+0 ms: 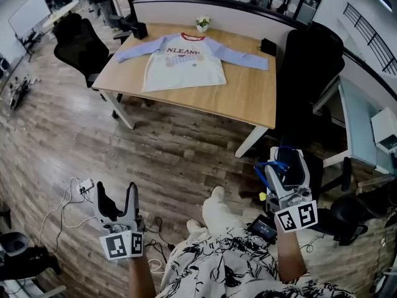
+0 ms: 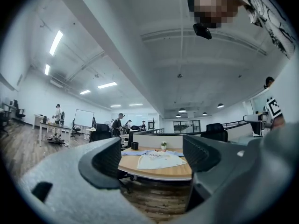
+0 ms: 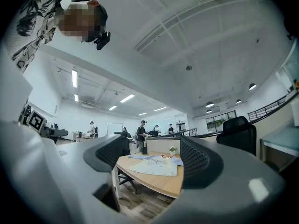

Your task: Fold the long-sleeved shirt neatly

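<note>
The long-sleeved shirt, white body with pale blue sleeves and a red collar, lies flat and spread out on the wooden table, sleeves out to both sides. Both grippers are far from it, held over the wood floor near the person's body. My left gripper is open with nothing between its fingers. My right gripper is open and empty too. In the left gripper view the shirt shows small and distant between the open jaws of the left gripper. The right gripper view frames the shirt likewise between the spread jaws of the right gripper.
A small potted plant and a black box stand at the table's far edge, against a partition. Black office chairs flank the table. Cables lie on the floor at the left. Other people stand far back in the room.
</note>
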`<state>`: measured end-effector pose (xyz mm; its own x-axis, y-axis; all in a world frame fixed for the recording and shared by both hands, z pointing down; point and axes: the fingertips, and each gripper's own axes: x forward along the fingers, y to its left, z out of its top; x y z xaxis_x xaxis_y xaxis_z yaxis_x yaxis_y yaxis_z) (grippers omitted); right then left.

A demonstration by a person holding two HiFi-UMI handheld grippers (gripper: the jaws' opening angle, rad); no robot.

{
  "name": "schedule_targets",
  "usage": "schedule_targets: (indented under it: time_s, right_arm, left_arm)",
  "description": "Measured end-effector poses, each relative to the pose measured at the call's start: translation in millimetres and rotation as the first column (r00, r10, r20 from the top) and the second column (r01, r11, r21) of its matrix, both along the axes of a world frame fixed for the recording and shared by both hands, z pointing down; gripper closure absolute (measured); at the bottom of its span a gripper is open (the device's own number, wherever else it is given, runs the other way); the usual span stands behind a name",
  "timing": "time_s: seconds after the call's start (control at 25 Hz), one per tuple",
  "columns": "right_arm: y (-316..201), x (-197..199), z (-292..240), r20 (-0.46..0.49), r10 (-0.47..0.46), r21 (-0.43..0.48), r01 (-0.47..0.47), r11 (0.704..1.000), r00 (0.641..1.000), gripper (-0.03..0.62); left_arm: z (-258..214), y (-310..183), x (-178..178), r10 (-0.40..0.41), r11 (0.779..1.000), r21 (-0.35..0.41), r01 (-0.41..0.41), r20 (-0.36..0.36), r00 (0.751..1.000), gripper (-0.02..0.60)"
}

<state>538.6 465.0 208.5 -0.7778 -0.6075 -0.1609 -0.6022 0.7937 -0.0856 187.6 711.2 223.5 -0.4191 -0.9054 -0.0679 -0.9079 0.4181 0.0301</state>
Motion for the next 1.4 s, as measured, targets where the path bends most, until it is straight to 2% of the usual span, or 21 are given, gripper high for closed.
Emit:
schedule_targets:
  time_s: [0.24, 0.64, 0.8, 1.12, 1.4]
  right_arm:
    - [-47.1, -30.1, 13.9, 0.01, -0.028, -0.012, 0.029, 1.0, 1.0, 0.209]
    - [-193.9, -92.1, 1.4, 0.052, -0.075, 0.011, 0.074, 0.997, 0.996, 0.209]
    - [-234.9, -106.1, -1.0, 0.054, -0.097, 0.007, 0.097, 0.995, 0.994, 0.209]
    - [-278.5, -136.6, 14.0, 0.03, -0.139, -0.032, 0.14, 0.99, 0.99, 0.209]
    - [-298.6, -189.0, 22.5, 0.007, -0.17, -0.05, 0.17, 0.984, 0.985, 0.209]
  left_arm:
    - [5.8, -42.5, -19.9, -0.024, 1.0, -0.013, 0.025, 0.009, 1.0, 0.179]
    - [-10.1, -170.2, -66.4, -0.062, 0.998, -0.03, 0.063, 0.041, 0.997, 0.179]
    - [-19.2, -209.9, -75.2, -0.079, 0.997, -0.019, 0.079, 0.038, 0.996, 0.179]
    - [-8.4, -247.0, -93.5, -0.104, 0.993, -0.06, 0.105, 0.017, 0.994, 0.179]
    - [4.7, -255.3, -138.4, -0.145, 0.988, -0.064, 0.144, -0.013, 0.989, 0.179]
